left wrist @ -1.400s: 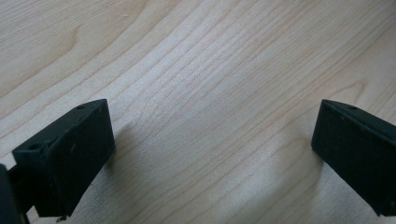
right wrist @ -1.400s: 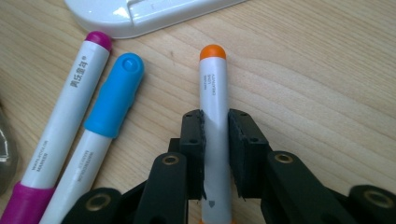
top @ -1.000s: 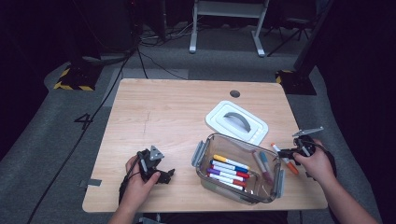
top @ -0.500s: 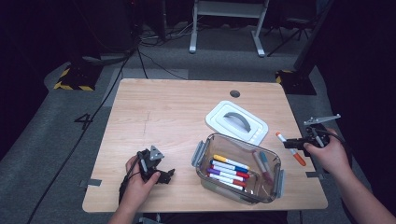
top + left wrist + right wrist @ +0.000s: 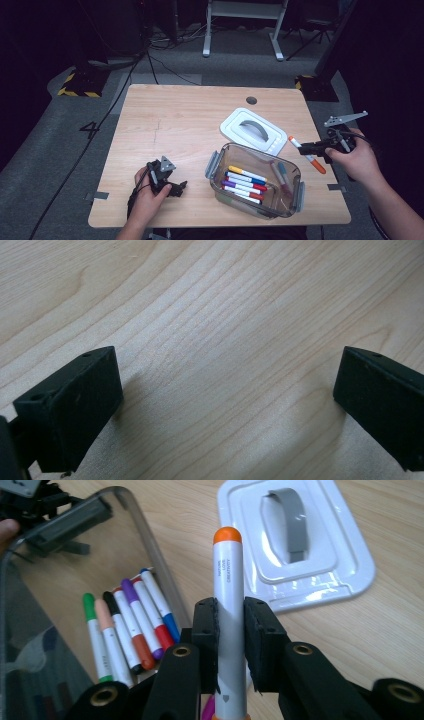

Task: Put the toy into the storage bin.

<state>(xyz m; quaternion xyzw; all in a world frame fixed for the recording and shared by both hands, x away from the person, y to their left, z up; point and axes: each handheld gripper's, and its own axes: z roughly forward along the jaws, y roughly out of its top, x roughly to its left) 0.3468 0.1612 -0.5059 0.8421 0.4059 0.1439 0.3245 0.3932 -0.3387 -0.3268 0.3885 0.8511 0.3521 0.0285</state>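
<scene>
High view, table: a light wooden table (image 5: 165, 120) stood on a grey floor.
High view, box: a clear plastic box (image 5: 256, 179) sat on the near right part of the table, with several colored markers (image 5: 245, 182) lying inside it.
High view, lid: a white lid (image 5: 252, 130) with a grey handle lay flat on the table just behind the box.
High view, left gripper: the left gripper (image 5: 179, 187) sat low on the table near the front edge, to the left of the box. A hand (image 5: 147, 197) held it.
High view, right gripper: the right gripper (image 5: 302, 147) was up beside the right end of the box, held by the other hand (image 5: 357, 160). It pinched an orange marker (image 5: 306, 154), which pointed back toward the lid.

Left gripper view, jaws: the two black jaws stood wide apart, with bare wood (image 5: 220, 340) between them and nothing held.

Right gripper view, marker: the orange marker (image 5: 229, 605) was white with an orange tip, and it stood up between the two jaws. The jaws pressed on it from both sides.
Right gripper view, box: the clear box (image 5: 125, 510) was on the left, with the markers (image 5: 130, 625) lying side by side in it.
Right gripper view, lid: the white lid (image 5: 300, 575) lay on the wood beyond the marker's tip.
Right gripper view, other gripper: the left gripper (image 5: 35, 500) showed far off in the top left corner.
</scene>
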